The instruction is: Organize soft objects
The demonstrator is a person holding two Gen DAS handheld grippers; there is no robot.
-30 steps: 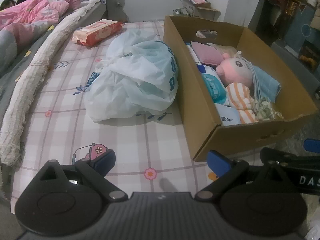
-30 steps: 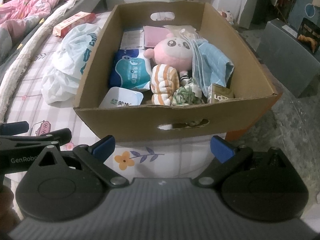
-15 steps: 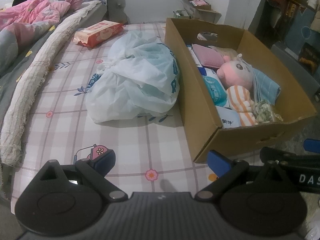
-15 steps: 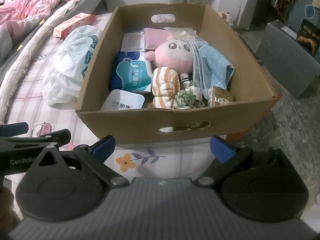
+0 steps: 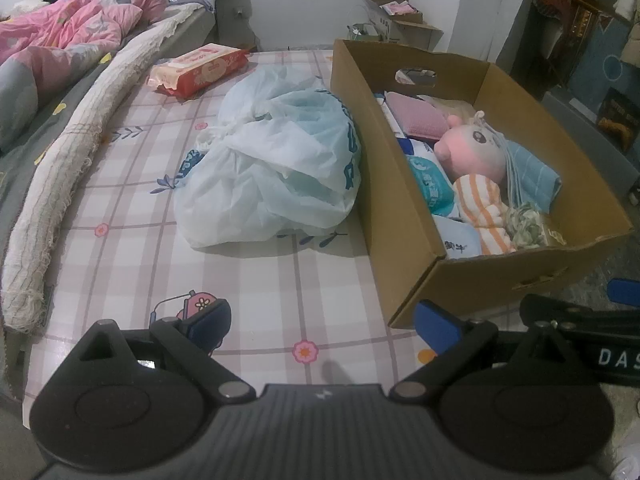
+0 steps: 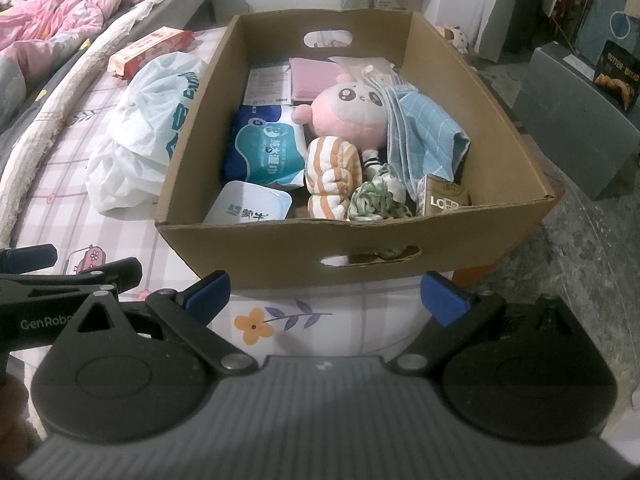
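Observation:
A cardboard box stands on the bed at its right edge. In it lie a pink plush toy, an orange-striped cloth roll, a blue towel, a green-white scrunchie, a blue wet-wipe pack, a white pack and a pink pad. My left gripper is open and empty over the bedsheet, left of the box. My right gripper is open and empty in front of the box's near wall.
A crumpled white-blue plastic bag lies against the box's left side. A red wipes pack lies farther back. A long rolled cloth runs along the left, with pink bedding behind. Grey furniture stands right of the bed.
Both grippers have drawn back slightly from the box, so box and bag appear a little farther away. Both stay open and empty.

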